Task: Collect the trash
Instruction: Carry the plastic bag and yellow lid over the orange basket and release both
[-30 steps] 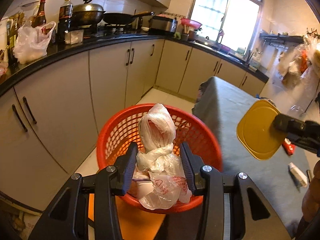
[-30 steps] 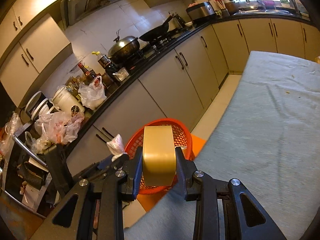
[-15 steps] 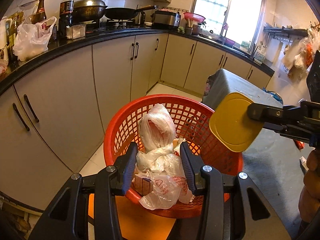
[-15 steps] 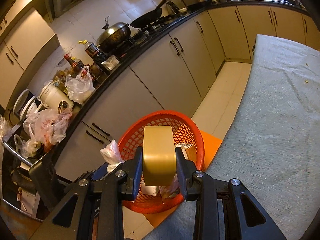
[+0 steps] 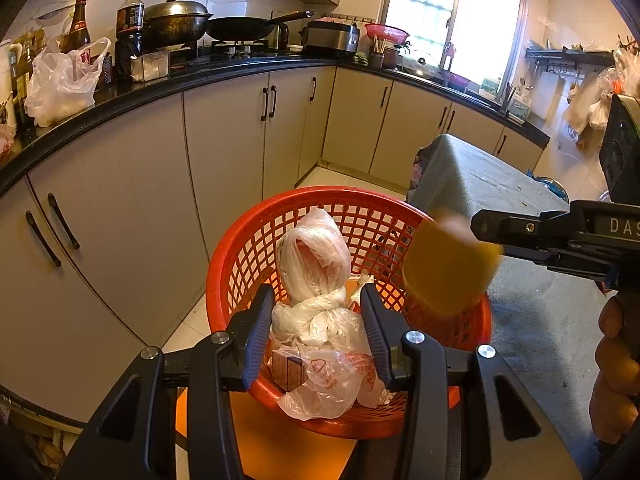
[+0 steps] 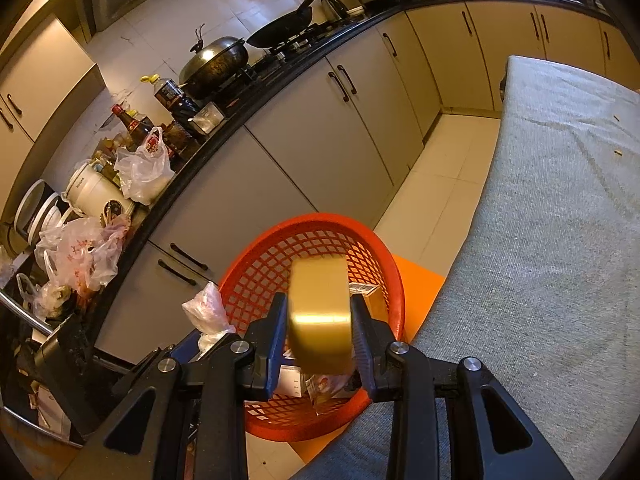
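Note:
A red mesh basket point(image 5: 472, 320) point(image 6: 384, 264) stands on an orange stool beside the table. My left gripper point(image 5: 318, 320) is shut on a knotted white plastic bag point(image 5: 316, 268) and holds it over the basket. My right gripper point(image 6: 320, 328) is over the basket with a gold container point(image 6: 320, 312) between its fingers; the container looks blurred and tilted, the jaws slightly apart from it. In the left wrist view the gold container point(image 5: 448, 268) is blurred just off the right gripper's tip, above the basket rim. Cardboard boxes and a bag lie inside the basket.
A grey-covered table point(image 6: 560, 240) lies to the right of the basket. Beige cabinets point(image 5: 224, 152) under a black counter with pans, bottles and plastic bags point(image 5: 60, 80) run along the left and far side. Tiled floor point(image 6: 440, 176) lies between.
Both grippers have moved closer over the basket. The right gripper's jaws have widened and the gold container now looks blurred and tilted, dropping toward the basket. The left still holds the bag.

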Demonstrator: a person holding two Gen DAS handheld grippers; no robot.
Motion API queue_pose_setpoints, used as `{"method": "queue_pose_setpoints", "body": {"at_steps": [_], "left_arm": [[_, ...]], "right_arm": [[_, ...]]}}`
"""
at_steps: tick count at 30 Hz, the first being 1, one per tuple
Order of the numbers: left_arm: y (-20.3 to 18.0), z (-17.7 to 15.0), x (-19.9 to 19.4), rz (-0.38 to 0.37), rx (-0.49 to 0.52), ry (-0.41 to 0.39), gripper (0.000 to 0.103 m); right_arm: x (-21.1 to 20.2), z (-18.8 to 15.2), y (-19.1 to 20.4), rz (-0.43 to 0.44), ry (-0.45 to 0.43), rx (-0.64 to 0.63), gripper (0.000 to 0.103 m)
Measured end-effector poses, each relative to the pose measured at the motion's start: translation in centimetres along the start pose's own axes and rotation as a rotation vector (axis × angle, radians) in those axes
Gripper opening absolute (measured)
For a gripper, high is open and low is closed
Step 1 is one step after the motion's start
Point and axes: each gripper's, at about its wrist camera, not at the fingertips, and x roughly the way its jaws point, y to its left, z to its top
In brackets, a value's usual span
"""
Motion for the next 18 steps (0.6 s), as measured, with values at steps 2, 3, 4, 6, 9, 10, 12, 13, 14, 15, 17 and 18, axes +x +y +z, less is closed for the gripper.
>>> {"method": "queue_pose_setpoints", "body": {"at_steps": [2, 3, 4, 6, 9, 10, 12, 13, 14, 15, 17, 18], "left_arm": [[-0.1, 0.0, -0.1, -0.001, 0.002, 0.001, 0.044], [-0.1, 0.0, -0.1, -0.001, 0.001, 0.0, 0.046], [-0.1, 0.0, -0.1, -0.003, 0.0, -0.002, 0.046], [-0.3, 0.0, -0.4, -0.004, 0.003, -0.007, 0.048], [-0.4, 0.1, -0.8, -0.006, 0.001, -0.015, 0.053], [-0.5, 0.1, -0.9, -0.005, 0.001, -0.017, 0.054], [-0.7, 0.2, -1.2, -0.005, 0.003, -0.023, 0.055], [-0.8, 0.2, -1.4, -0.006, 0.003, -0.025, 0.055], [-0.9, 0.2, -1.5, -0.006, 0.004, -0.026, 0.055], [-1.0, 0.2, -1.7, -0.007, 0.006, -0.028, 0.055], [-1.4, 0.3, -2.2, -0.008, 0.011, -0.035, 0.056], [-1.6, 0.3, -2.4, -0.011, 0.014, -0.039, 0.056]], "right_arm": [[-0.2, 0.0, 0.0, -0.002, -0.007, -0.004, 0.035], [-0.3, 0.0, 0.1, 0.001, -0.004, -0.007, 0.035], [-0.4, 0.0, 0.1, 0.008, -0.002, -0.007, 0.035], [-0.7, -0.1, 0.2, 0.011, -0.008, -0.01, 0.035], [-1.3, -0.1, 0.1, 0.017, -0.015, -0.008, 0.035], [-1.6, -0.1, 0.1, 0.019, -0.019, -0.007, 0.035], [-2.0, -0.1, 0.2, 0.02, -0.029, -0.007, 0.035], [-2.3, -0.1, 0.2, 0.021, -0.034, -0.007, 0.035], [-2.6, -0.2, 0.1, 0.023, -0.037, -0.006, 0.035], [-2.9, -0.2, 0.0, 0.024, -0.039, -0.004, 0.035], [-3.6, -0.3, -0.2, 0.03, -0.048, 0.002, 0.035], [-3.9, -0.4, -0.3, 0.031, -0.052, 0.004, 0.035]]}}
